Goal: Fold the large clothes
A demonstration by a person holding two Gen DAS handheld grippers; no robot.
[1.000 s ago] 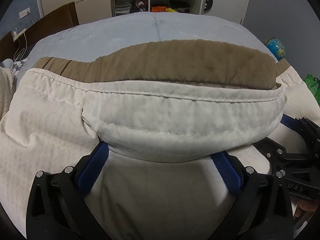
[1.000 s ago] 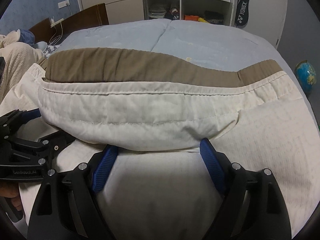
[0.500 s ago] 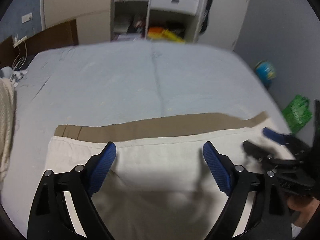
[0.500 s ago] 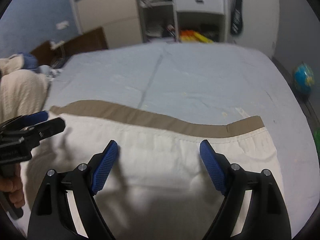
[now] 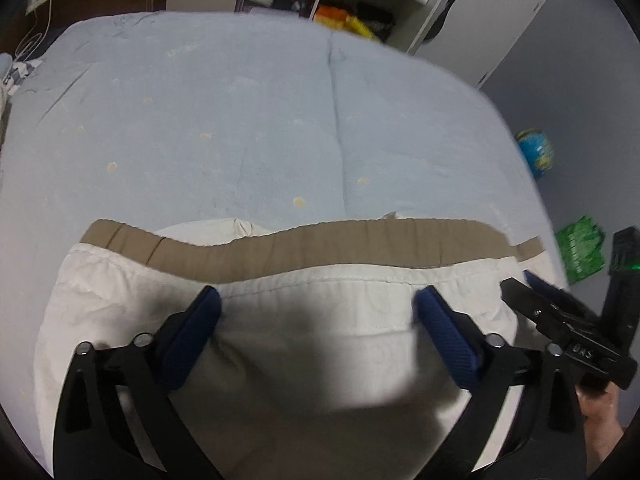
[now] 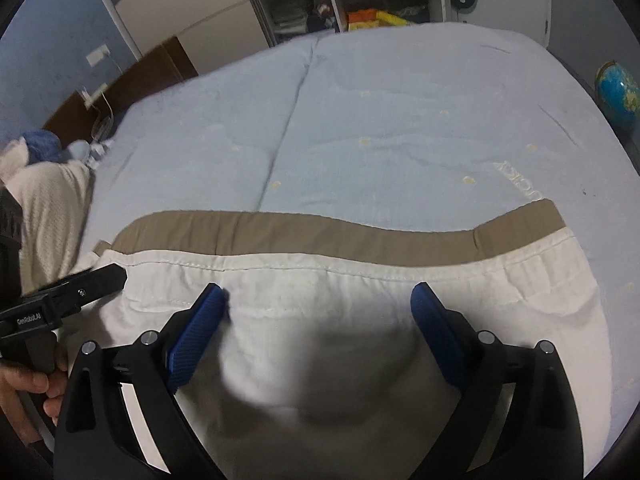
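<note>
I had one large cream-white cotton garment with a tan-brown waistband [image 5: 280, 320] lying folded flat on the pale blue quilted bedspread [image 5: 240, 120], filling the lower half of both frames. One tan band, running left to right across mid-frame. Two grippers total: left gripper [image 5: 320, 312] and right gripper [image 6: 320, 304], each with two blue ribbed pads. Both had jaws spread and opening wider, nothing pinched between the pads, cloth lying loose below them. Right gripper showed at lower right of the left view, left one at lower left of the right view, each with a hand on its handle. One blue globe [image 6: 618, 94] at upper right, one green bag [image 5: 580, 254] at right edge.
</note>
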